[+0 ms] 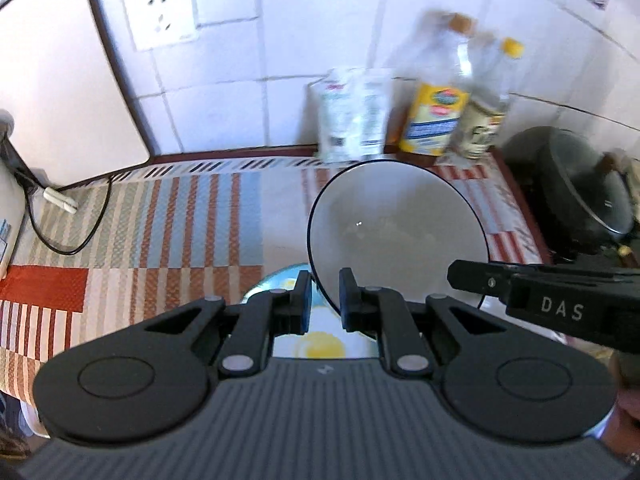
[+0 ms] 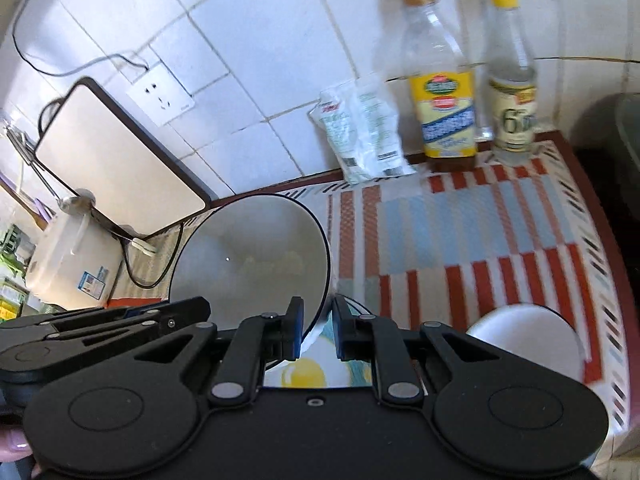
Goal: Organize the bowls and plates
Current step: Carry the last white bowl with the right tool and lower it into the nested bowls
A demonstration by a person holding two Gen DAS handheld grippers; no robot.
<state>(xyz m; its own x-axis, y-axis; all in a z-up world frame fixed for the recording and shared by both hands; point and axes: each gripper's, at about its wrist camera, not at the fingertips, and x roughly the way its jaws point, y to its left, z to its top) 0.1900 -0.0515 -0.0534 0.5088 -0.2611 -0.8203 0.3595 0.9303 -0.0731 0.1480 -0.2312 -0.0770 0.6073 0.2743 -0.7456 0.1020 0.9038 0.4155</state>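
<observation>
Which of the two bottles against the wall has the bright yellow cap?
The slimmer clear bottle, on the right in the right wrist view. The wider yellow-labelled bottle beside it has a tan cap.

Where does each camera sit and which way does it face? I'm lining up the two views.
Left wrist: rides the left tool, looking along its fingers at the white bowl and tiled wall; the right tool crosses at right.
Right wrist: rides the right tool, facing the same bowl and striped mat; the left tool shows at left.
Shared: bowl, two bottles, wall socket, floral plate below.
</observation>
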